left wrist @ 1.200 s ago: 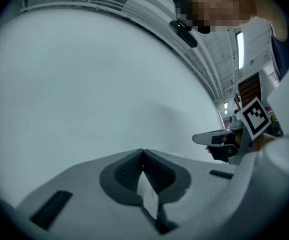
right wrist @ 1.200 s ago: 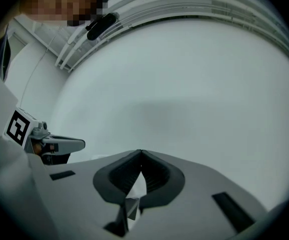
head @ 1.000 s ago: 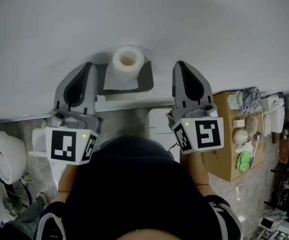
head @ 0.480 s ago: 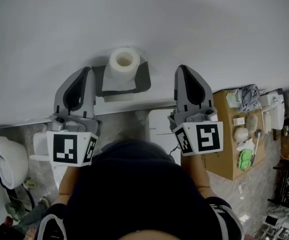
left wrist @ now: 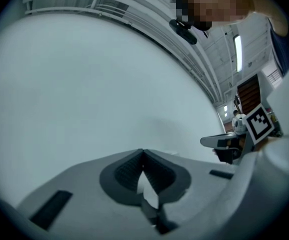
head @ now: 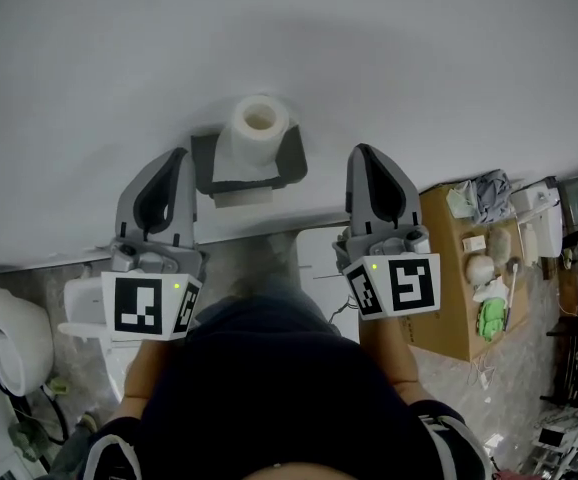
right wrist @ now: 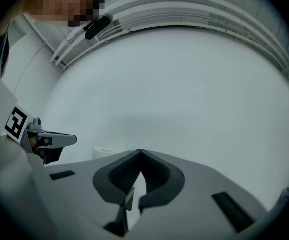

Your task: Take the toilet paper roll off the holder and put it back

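Nearest, the person's dark top (head: pixel 269 398) fills the bottom of the head view, and just past it sit the marker cubes (head: pixel 149 306) on the two tools. The left gripper (head: pixel 172 156) and right gripper (head: pixel 363 152) both point away toward the wall (head: pixel 419 68), side by side and well apart. Each has its jaws pressed together at the tips with nothing between the pads (each gripper's own view shows this plainly).

Farther on, between the two and a little beyond their tips, the toilet paper roll (head: pixel 258 128) stands on the dark grey holder (head: pixel 294 160) fixed to the wall. It rests on end: its long axis is upright and the hollow core opens upward. A loose sheet seems to lie on its near side.

The step in hand looks like the approach, with the roll not yet lifted off. The next move probably calls for one gripper to spread its jaws, close in around the roll's sides, squeeze lightly so the soft paper keeps its shape, and lift along that upright axis.
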Demonstrator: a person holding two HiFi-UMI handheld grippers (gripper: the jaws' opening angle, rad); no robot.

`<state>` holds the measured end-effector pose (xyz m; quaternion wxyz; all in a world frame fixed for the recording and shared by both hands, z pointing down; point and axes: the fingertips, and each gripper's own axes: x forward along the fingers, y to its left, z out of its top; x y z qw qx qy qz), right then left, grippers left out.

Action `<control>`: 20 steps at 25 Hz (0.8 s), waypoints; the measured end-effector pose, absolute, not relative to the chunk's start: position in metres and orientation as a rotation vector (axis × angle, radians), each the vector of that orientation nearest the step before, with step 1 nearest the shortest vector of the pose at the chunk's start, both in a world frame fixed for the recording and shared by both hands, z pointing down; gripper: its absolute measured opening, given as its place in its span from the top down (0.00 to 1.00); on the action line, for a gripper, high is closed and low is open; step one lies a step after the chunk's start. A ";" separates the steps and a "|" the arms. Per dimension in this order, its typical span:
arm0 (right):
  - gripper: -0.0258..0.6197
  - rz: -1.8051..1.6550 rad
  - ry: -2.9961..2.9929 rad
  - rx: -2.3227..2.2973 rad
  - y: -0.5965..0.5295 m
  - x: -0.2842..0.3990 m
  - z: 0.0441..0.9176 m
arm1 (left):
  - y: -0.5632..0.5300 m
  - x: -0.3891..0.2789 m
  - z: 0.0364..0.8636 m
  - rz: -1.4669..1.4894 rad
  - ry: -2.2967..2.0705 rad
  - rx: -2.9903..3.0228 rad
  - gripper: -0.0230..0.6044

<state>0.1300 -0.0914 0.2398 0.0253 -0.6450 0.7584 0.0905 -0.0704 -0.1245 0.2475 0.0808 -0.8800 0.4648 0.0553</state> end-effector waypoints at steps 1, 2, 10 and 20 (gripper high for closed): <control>0.94 0.279 2.343 -1.993 -0.090 0.129 0.241 | -0.124 -0.072 0.248 0.172 1.389 -2.631 0.96; 0.94 0.283 2.343 -1.992 -0.089 0.127 0.241 | -0.124 -0.073 0.248 0.175 1.389 -2.632 0.96; 0.94 0.331 2.327 -1.980 -0.080 0.117 0.227 | -0.111 -0.075 0.235 0.181 1.358 -2.621 0.96; 0.94 0.346 2.327 -1.999 -0.067 0.116 0.226 | -0.101 -0.068 0.237 0.203 1.321 -2.656 0.96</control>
